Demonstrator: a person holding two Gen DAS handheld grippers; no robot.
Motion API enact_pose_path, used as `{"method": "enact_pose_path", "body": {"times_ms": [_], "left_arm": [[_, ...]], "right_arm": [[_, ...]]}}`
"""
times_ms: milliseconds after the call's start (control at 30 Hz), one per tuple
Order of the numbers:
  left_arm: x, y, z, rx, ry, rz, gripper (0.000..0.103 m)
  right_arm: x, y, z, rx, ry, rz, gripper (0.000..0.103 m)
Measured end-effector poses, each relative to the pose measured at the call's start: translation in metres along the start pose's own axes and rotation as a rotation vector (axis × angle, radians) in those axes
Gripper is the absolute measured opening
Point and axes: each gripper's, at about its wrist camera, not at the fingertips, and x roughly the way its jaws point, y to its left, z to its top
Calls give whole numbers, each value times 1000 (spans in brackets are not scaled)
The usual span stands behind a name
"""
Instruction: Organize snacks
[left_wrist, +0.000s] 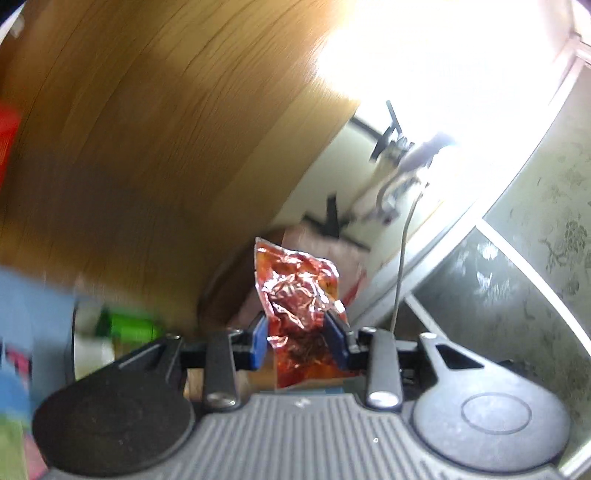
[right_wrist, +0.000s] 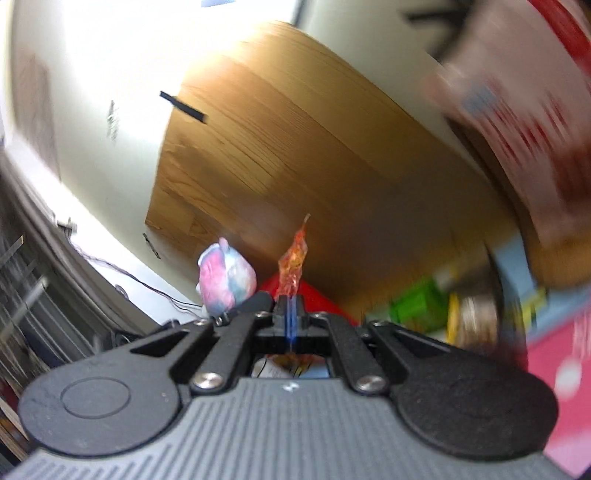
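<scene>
In the left wrist view my left gripper (left_wrist: 299, 332) is shut on a crinkled red-orange foil snack packet (left_wrist: 295, 291), held in the air beyond the edge of the wooden table (left_wrist: 147, 147). In the right wrist view my right gripper (right_wrist: 291, 314) is fully closed on a thin orange-red wrapper (right_wrist: 293, 262) that sticks up edge-on between the blue pads. Both views are blurred by motion.
A green packet (left_wrist: 129, 325) and blue packaging (left_wrist: 33, 314) lie at the left gripper's left. In the right wrist view a pink-and-blue plush toy (right_wrist: 225, 280), a red item (right_wrist: 314, 299), a green packet (right_wrist: 417, 306) and a pink surface (right_wrist: 576, 387) surround the wooden table (right_wrist: 295, 147).
</scene>
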Motion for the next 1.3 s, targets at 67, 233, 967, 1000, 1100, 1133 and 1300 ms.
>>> {"method": "enact_pose_path", "body": {"times_ms": [67,233,967,1000,1100,1133,1300], "left_arm": [[9,3,4,21,-8,35,33],[45,43,-26,19,70,188,33],[-93,84,-132,-45,-3,313,38],[-106,90,-139,-77,-10,332,38],[-130,109,-161,-172,-18,353,38],[-135,114,-167,-190,-12,355,38],[-136,128,-180,-230,19,353,38]], "right_arm": [[14,5,9,-61,-9,-30,3],[55,-40,-15,-67,57,-141,4],[75,-25,-145,-504,257,-262,37],[81,-26,-155,-513,280,-272,38],[97,-26,-173,-509,345,-273,41],[101,-22,-179,-514,360,-264,44],[123,-8,-192,-575,389,-303,55]]}}
